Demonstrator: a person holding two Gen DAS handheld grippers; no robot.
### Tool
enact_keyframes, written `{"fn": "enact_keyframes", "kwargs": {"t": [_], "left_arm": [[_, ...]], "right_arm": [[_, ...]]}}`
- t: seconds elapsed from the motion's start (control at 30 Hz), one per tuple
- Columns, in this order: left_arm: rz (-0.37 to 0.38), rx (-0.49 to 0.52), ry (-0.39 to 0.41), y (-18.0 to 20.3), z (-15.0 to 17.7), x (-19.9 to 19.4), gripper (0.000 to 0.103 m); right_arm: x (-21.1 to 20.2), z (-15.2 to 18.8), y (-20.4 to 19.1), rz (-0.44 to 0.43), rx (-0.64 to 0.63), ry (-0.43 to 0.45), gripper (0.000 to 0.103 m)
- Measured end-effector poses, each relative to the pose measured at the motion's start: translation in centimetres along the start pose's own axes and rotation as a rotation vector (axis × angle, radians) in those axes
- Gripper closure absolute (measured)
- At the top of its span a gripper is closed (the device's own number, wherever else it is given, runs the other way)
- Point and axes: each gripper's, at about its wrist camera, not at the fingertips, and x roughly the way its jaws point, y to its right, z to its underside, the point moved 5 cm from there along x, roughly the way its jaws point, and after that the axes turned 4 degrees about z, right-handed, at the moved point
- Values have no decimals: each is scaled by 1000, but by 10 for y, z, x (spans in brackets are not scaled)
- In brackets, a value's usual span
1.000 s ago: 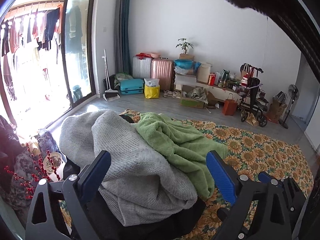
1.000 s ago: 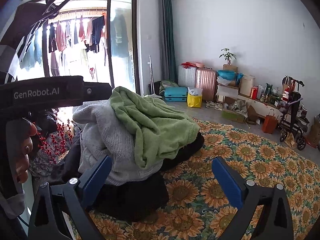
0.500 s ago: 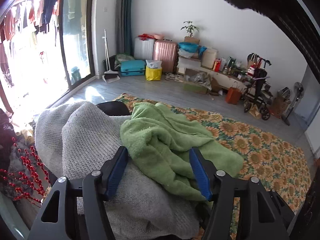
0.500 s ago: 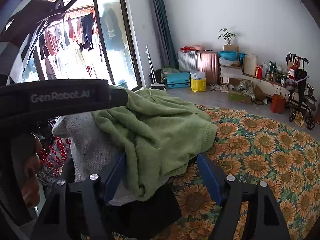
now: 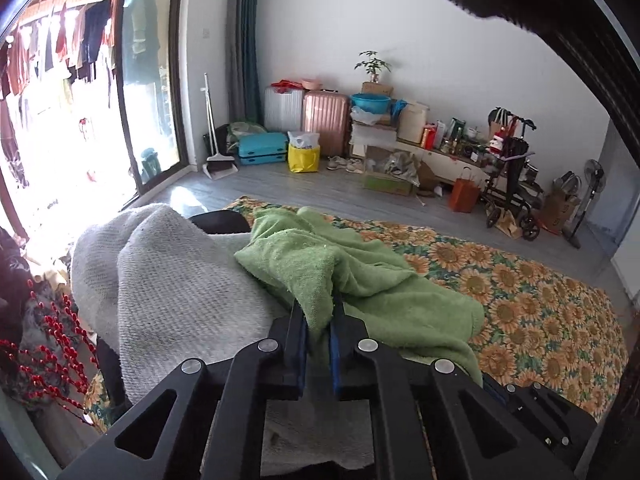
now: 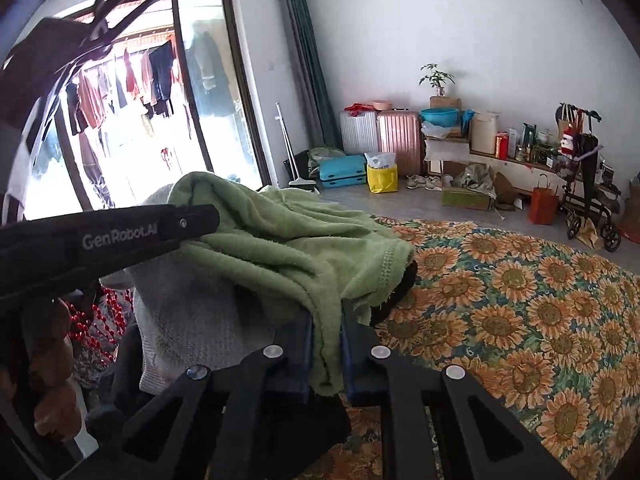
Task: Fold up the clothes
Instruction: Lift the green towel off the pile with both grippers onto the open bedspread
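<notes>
Left gripper [image 5: 318, 320] is clamped on a fold of the green cloth [image 5: 360, 276], which runs ahead and right of the jaws, on top of the grey knit [image 5: 180, 292] to their left. Right gripper [image 6: 326, 332] pinches another edge of the same cloth, pile ahead-left, sunflower rug [image 6: 520, 300] to its right. Something dark under the pile, probably another garment.

We read one marking only: "GenRobot.AI" in pale letters on the black body of the left gripper [image 6: 120, 236], seen from the right wrist camera. We can make out no other text, the shelf's bottles being too small.
</notes>
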Motion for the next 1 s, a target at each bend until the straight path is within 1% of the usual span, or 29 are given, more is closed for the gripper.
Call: {"fn": "enact_keyframes", "kwargs": {"t": [0.17,0.27,0.4,0.57,0.63,0.7,0.73,0.83,0.93,1.0], "left_arm": [[137,46,-21,52,11,-8,94],[215,58,-62,90,31,-2,94],[340,106,-129,157,65,3,94],[518,191,-206,248,109,0,94],[564,210,-248,275,124,2,94],[597,211,-282,292,134,5,94],[611,206,-284,295,134,4,94],[631,184,-251,298,124,-6,94],[607,183,-139,287,87,-35,94],[588,172,-70,278,56,-58,94]], "right_arm": [[-34,-2,37,72,50,42,91],[-61,7,70,118,113,48,91],[-103,21,114,251,140,51,91],[-154,38,171,417,196,50,91],[-165,47,190,457,219,38,91],[-173,56,206,488,237,23,91],[-176,59,213,496,249,20,91],[-183,53,220,474,283,49,91],[-195,24,210,450,234,126,91],[-208,0,191,442,199,176,91]]}}
